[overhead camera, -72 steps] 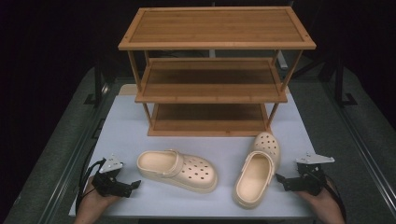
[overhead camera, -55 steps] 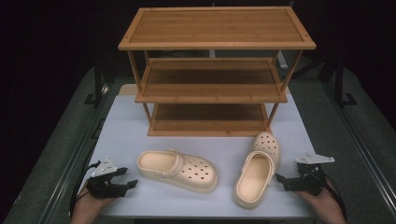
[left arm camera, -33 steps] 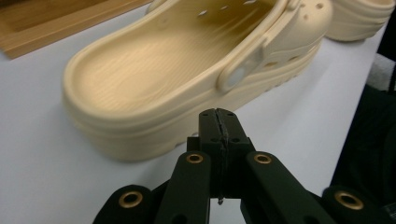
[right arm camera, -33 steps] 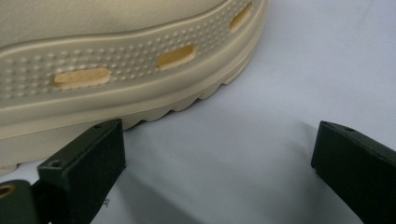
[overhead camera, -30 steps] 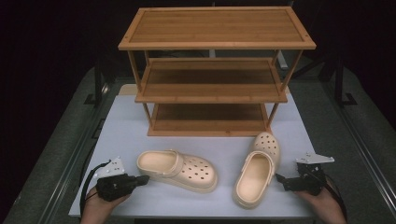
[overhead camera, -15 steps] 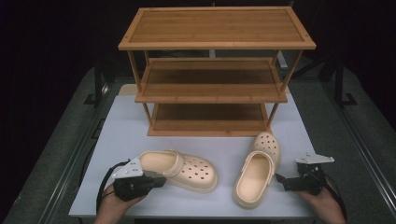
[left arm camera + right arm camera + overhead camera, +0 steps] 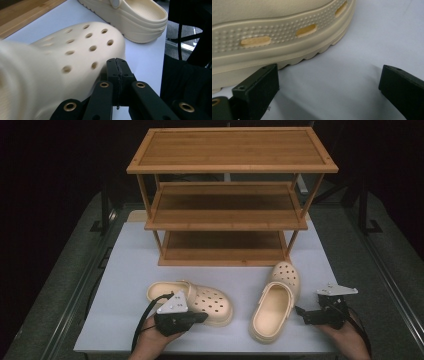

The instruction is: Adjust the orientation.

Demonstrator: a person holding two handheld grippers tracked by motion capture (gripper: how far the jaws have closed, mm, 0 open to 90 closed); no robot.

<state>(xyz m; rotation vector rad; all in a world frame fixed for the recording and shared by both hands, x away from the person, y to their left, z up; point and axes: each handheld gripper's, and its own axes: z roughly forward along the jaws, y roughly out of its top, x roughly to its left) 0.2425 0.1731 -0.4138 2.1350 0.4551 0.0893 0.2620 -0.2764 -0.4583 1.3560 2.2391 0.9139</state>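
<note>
Two cream foam clogs lie on the white table (image 7: 125,270) in front of a three-tier wooden shoe rack (image 7: 230,195), all tiers bare. Left clog (image 7: 192,296) lies crosswise, perforated toe toward the right; right clog (image 7: 276,307) lies lengthwise just beside it, toe toward the rack, opening up. Left gripper (image 7: 202,317) sits at the near side of the left clog, jaws pressed together with nothing between them; in the left gripper view its tips (image 7: 117,65) are at the toe cap (image 7: 82,47), contact not certain. Right gripper (image 7: 298,310) rests on the table near the right clog's outer side, jaws spread wide and empty; the right gripper view shows one jaw close by the ribbed sole edge (image 7: 287,47). Handling judgement: moulded foam, so light, springy, likely to skid on the smooth table if nudged and to squash under a hard pinch. Best hold looks like the heel-side wall of the opening or the heel strap, one jaw inside, one outside; the rounded toe offers no edge. Left jaws would need to open first.
</note>
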